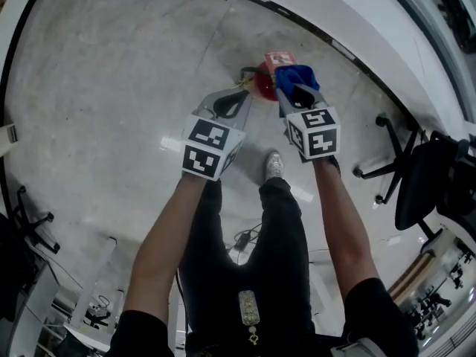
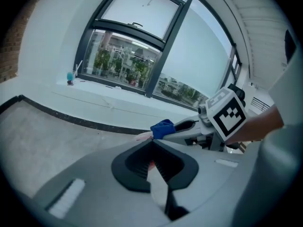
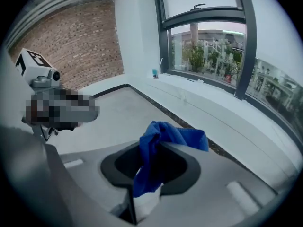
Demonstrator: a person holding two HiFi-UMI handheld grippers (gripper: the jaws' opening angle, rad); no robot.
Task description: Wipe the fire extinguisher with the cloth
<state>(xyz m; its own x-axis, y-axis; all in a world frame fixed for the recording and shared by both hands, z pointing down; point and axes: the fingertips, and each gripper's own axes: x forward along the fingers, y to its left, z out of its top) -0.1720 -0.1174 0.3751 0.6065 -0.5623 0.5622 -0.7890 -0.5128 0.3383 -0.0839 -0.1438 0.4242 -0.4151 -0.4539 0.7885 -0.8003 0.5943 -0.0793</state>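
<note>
Left claw is fully closed on nothing. Right claw pinches the blue cloth, which bunches past its tips.

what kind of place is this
Likely an office or lab room, not a home: a bare concrete floor, a wheeled office chair, a big window and a brick wall.
</note>
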